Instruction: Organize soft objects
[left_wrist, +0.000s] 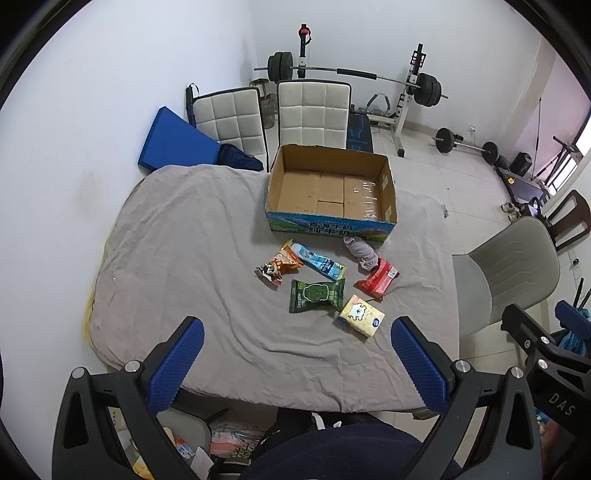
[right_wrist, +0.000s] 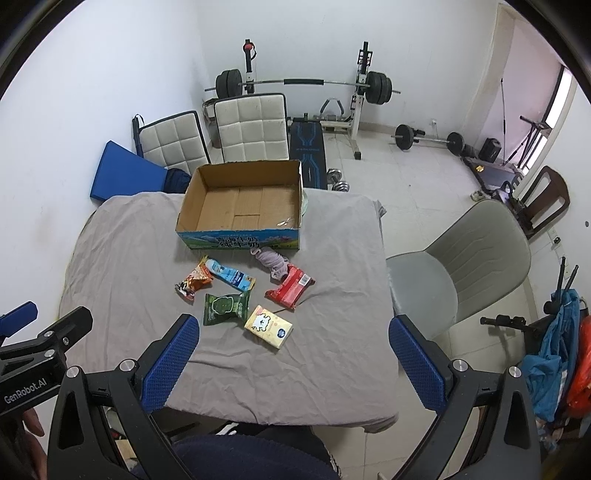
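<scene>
An empty cardboard box stands at the far side of a table covered with a grey cloth. In front of it lie a grey sock bundle, a red pack, a blue pack, an orange snack bag, a green pouch and a yellow tissue pack. My left gripper is open and empty above the table's near edge. My right gripper is open and empty too.
Two white padded chairs and a blue mat stand behind the table. A grey chair is at its right side. A barbell rack and weights are on the tiled floor by the far wall.
</scene>
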